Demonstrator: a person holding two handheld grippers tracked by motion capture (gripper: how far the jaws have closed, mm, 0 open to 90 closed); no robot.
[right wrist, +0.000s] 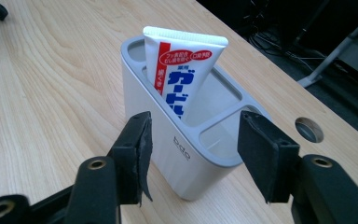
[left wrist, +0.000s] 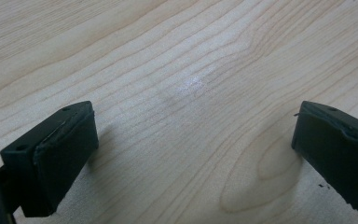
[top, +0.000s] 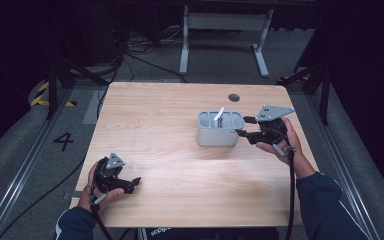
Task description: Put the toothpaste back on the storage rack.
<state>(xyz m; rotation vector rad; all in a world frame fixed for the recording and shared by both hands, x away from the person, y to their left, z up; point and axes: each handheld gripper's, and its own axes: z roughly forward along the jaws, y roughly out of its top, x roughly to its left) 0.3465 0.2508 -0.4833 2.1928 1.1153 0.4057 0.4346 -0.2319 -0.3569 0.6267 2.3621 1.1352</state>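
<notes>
White toothpaste tube [right wrist: 182,77] with red and blue print, standing in the middle compartment of a grey three-compartment holder [right wrist: 168,154]; crimped flat end uppermost, long axis near upright but leaning, the top tilted toward one end compartment. In the high view, tube [top: 219,114] seen as a thin white sliver leaning to the right above the holder [top: 218,134]. Other two compartments apparently empty, their floors not fully visible. Small lettering on the holder's front wall, too small to read with certainty. Holder resting on a light wooden table [top: 170,165], right of centre, well short of the round cable hole [top: 234,97] near the far edge. Right gripper [right wrist: 193,144] held just beside the holder's right end, jaws spread apart and straddling the near corner of the holder; contact with the walls not determinable, nothing clamped. Same gripper [top: 245,126] in the high view, in the person's right hand [top: 280,142], grey plate on top, level with the holder's rim. Tube well clear of both jaws, rising beyond and between them. Left gripper [top: 132,184] near the front left corner of the table, well apart from the holder, in the left hand [top: 97,187]. Left gripper [left wrist: 193,154] jaws wide apart over bare wood, empty. Dark sleeves at the bottom edge; floor beyond with cables and a white table frame [top: 225,30].
</notes>
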